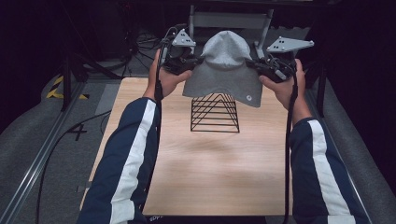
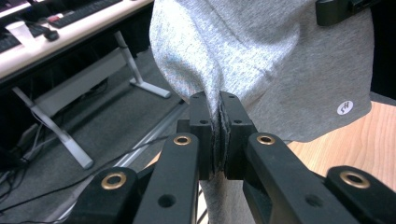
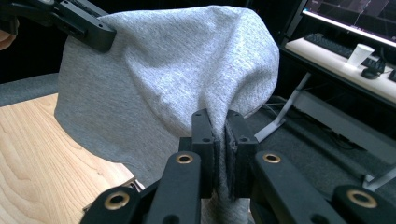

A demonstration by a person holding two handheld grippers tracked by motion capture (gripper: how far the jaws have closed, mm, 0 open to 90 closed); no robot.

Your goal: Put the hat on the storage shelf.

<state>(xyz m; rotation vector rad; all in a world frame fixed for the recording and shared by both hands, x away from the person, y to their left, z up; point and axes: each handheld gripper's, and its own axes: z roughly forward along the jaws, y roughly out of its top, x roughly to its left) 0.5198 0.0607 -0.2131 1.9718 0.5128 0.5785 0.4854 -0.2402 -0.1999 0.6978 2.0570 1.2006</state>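
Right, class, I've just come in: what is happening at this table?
A person holds a grey beanie stretched between two handheld grippers. The left gripper and the right gripper are each shut on an opposite edge of it. The hat hangs above a black wire rack standing on the wooden table, not yet lowered onto it.

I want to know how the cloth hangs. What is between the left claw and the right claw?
In the high view, the grey cloth stretches between the left claw and right claw, above the black wire rack.

paper cup [image 3: 360, 54] on desk [image 3: 336, 56] | keyboard [image 2: 79, 12] | floor cables [image 1: 140, 44]
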